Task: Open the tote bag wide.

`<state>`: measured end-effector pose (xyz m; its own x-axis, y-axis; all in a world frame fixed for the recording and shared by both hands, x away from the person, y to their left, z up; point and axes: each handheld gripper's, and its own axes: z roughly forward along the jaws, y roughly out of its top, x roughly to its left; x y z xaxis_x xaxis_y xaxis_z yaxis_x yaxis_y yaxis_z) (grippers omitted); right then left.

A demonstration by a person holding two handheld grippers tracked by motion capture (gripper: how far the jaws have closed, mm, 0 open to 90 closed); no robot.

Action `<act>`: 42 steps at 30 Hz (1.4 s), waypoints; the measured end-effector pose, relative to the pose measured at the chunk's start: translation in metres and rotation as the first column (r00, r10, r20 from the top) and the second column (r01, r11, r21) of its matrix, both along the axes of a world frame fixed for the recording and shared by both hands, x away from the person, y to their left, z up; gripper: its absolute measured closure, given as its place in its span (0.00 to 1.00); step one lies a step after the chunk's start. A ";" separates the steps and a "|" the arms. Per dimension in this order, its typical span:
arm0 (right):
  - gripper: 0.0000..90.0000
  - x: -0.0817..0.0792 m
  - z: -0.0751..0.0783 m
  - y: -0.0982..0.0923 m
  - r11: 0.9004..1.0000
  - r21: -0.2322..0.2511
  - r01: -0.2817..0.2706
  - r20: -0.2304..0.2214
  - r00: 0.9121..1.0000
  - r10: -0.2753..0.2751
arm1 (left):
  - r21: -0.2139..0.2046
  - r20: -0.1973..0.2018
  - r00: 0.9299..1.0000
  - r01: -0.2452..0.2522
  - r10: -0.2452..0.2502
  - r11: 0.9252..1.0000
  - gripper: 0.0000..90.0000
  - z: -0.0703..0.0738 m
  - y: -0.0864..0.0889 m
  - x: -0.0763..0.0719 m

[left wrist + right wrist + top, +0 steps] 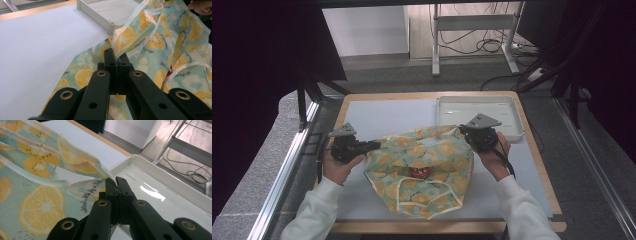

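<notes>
Lemon-print cloth (pixel 419 167) held at two top corners and spread across the middle of the table (pixel 377 112), its lower part resting on the surface toward the bottom of the high view. Left gripper (pixel 371 145): jaws pressed together on a bunched corner of the fabric, seen in the left gripper view as a fold rising just past the tips (pixel 125 42). Right gripper (pixel 463 131): jaws likewise closed on the opposite corner, where the hem (pixel 100 171) enters between them in the right gripper view. Both bites appear shallow, taken near the edge binding; a sharp pull apart could draw a corner out of either grip and let that side drop. A small red item (pixel 419 171) shows at an opening in the middle of the cloth; what it is cannot be told, and lifting or tilting the fabric might let it slide out or shift the load unevenly. White tray (pixel 512 112) lies just beyond the right gripper at the upper right of the table, close enough that a swing of that hand could knock its rim or drag the cloth over it
</notes>
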<state>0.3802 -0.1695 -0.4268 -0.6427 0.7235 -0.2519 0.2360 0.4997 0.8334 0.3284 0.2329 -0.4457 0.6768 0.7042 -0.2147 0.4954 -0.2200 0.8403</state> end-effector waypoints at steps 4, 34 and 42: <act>0.98 0.005 -0.004 0.001 1.000 -0.014 0.017 0.005 1.000 -0.017 | 0.013 0.007 1.000 -0.009 0.008 1.000 1.00 -0.001 -0.004 0.004; 0.98 0.016 -0.030 -0.010 0.999 -0.013 0.040 -0.101 0.994 -0.041 | 0.065 -0.023 0.998 -0.054 0.055 0.996 1.00 -0.026 -0.014 0.027; 0.98 0.003 -0.046 -0.003 0.992 -0.128 0.020 -0.024 0.999 -0.023 | 0.166 -0.045 0.997 -0.052 0.060 0.985 1.00 -0.048 -0.023 0.033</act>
<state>0.3829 -0.1722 -0.4728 -0.6349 0.6999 -0.3270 0.2682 0.5967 0.7563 0.3612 0.2103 -0.4941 0.6269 0.7690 -0.1251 0.5508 -0.3240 0.7692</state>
